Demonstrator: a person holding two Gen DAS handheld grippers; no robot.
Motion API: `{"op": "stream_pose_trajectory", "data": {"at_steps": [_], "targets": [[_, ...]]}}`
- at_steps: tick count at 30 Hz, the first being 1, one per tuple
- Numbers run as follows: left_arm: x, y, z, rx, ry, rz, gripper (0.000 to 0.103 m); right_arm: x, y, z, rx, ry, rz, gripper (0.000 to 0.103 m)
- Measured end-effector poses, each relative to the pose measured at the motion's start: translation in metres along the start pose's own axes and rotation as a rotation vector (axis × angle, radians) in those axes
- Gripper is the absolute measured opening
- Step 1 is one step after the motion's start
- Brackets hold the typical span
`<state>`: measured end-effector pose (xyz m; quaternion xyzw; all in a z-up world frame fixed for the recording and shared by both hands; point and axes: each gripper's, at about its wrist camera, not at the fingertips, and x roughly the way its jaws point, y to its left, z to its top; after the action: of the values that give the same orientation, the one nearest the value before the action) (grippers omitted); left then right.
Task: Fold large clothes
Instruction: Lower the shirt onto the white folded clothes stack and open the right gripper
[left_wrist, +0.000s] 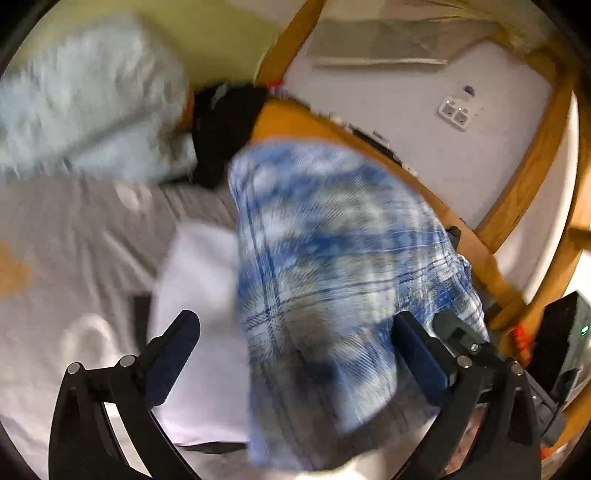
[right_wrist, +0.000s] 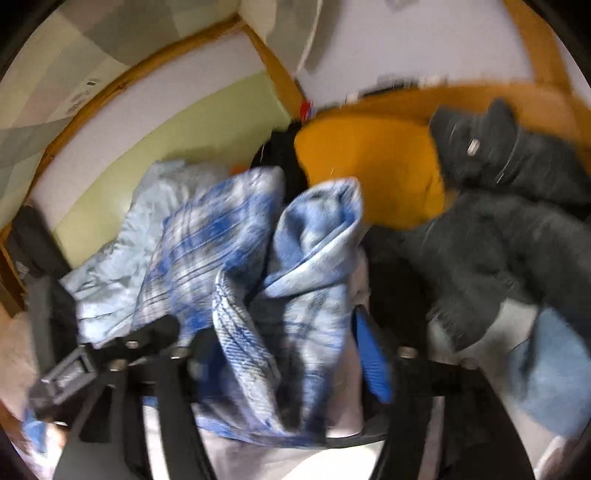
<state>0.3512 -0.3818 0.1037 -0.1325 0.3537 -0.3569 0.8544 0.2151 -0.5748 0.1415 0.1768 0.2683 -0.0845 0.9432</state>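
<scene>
A: Where's the blue plaid garment (left_wrist: 332, 258)?

B: Bunched on the bed (left_wrist: 74, 236), right of the white cloth (left_wrist: 203, 314). The left tongs (left_wrist: 295, 354) gape wide around it, gripping nothing.

A: And the right tongs (right_wrist: 280, 354)?

B: Fabric sits between the fingers; too blurred to tell if they're clamped.

A: Risk?

B: I'd guess a grab catches 2 layers, or drags the grey clothing (right_wrist: 517, 240) nearby along.

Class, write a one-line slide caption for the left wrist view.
Open left gripper straddling a blue plaid garment on a pale bedsheet, beside a folded white cloth.
</scene>
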Motion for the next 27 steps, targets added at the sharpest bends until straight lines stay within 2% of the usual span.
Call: {"op": "stream_pose_trajectory", "data": {"at_steps": [1, 4, 6, 8, 11, 15, 20, 22, 25, 27], "targets": [[-0.014, -0.003, -0.002, 0.04, -0.034, 0.023, 0.102, -0.005, 0.003, -0.002, -0.035, -0.021, -0.016, 0.071], [-0.043, -0.006, -0.009, 0.142, -0.121, 0.092, 0.103, -0.028, 0.02, -0.018, -0.119, -0.098, -0.036, 0.094], [-0.064, 0.0, -0.016, 0.189, -0.171, 0.159, 0.103, -0.045, 0.03, -0.032, -0.157, -0.166, -0.032, 0.103], [-0.081, 0.013, -0.028, 0.188, -0.183, 0.197, 0.103, -0.057, 0.043, -0.05, -0.164, -0.204, -0.023, 0.103], [-0.101, 0.034, -0.056, 0.169, -0.193, 0.202, 0.103, -0.062, 0.062, -0.082, -0.161, -0.235, -0.009, 0.103], [-0.122, 0.05, -0.101, 0.25, -0.282, 0.3, 0.103, -0.06, 0.078, -0.123, -0.23, -0.254, -0.049, 0.103], [-0.124, 0.067, -0.137, 0.292, -0.3, 0.347, 0.103, -0.045, 0.08, -0.166, -0.203, -0.268, -0.065, 0.103], [-0.123, 0.074, -0.145, 0.298, -0.318, 0.365, 0.103, -0.04, 0.087, -0.177, -0.25, -0.274, -0.055, 0.103], [-0.117, 0.088, -0.149, 0.265, -0.336, 0.372, 0.103, -0.034, 0.097, -0.187, -0.323, -0.296, -0.102, 0.103], [-0.111, 0.092, -0.157, 0.303, -0.377, 0.445, 0.103, -0.029, 0.095, -0.195, -0.306, -0.315, -0.149, 0.103]]}}
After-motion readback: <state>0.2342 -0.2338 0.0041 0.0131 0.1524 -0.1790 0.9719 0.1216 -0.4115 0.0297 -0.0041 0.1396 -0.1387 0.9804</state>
